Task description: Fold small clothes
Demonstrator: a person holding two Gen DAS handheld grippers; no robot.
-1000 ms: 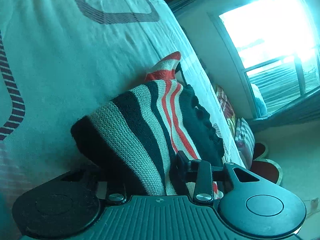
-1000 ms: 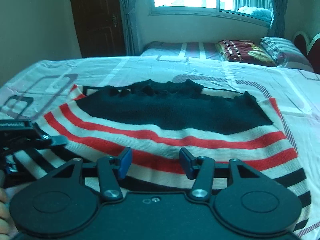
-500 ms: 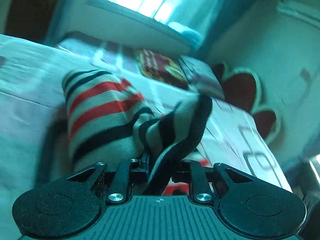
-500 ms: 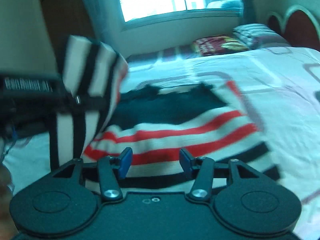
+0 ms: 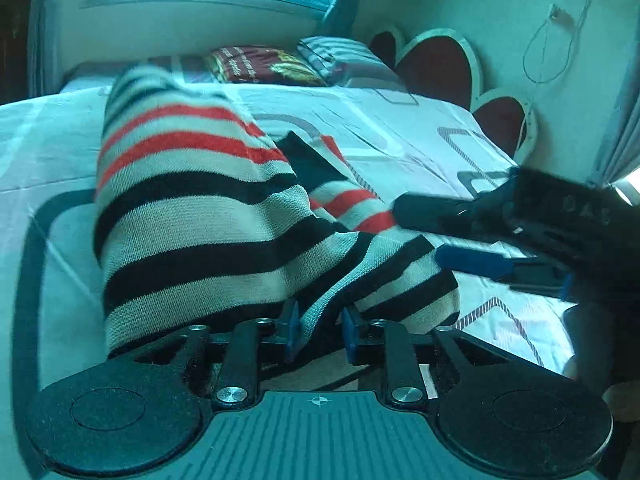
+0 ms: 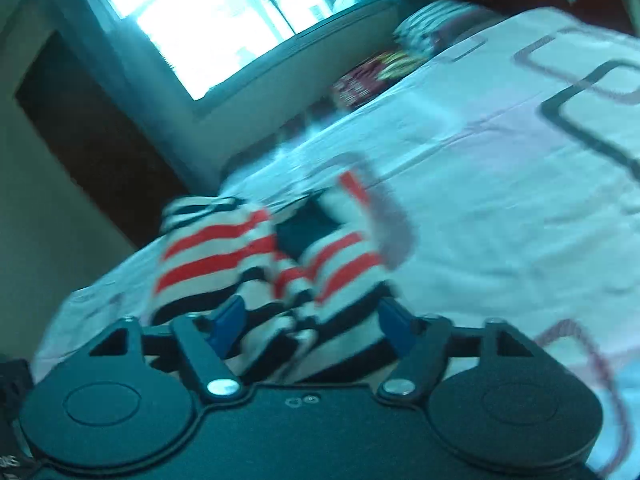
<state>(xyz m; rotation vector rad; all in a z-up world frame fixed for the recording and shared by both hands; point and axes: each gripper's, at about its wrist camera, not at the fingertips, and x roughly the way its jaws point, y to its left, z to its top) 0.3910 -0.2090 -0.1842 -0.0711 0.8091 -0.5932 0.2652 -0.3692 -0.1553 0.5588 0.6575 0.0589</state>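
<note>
A striped knit garment (image 5: pixel 200 208), black, cream and red, lies partly folded over itself on the bed sheet (image 5: pixel 420 120). My left gripper (image 5: pixel 318 330) is shut on a fold of its striped edge near the camera. My right gripper (image 6: pixel 312 320) is open, with the garment (image 6: pixel 256 256) bunched just in front of and between its blue pads. In the left wrist view the right gripper (image 5: pixel 448 236) reaches in from the right, its fingers open beside the garment's right edge.
The bed has a white sheet with grey and pink rectangle patterns. Pillows (image 5: pixel 264 65) lie at the head of the bed by a heart-shaped headboard (image 5: pixel 436 68). A window (image 6: pixel 224 20) and a dark door (image 6: pixel 88 152) stand behind.
My left gripper has carried the garment's edge up and over to the right, folding it across itself. My right gripper has swung to the garment's right side and stayed open.
</note>
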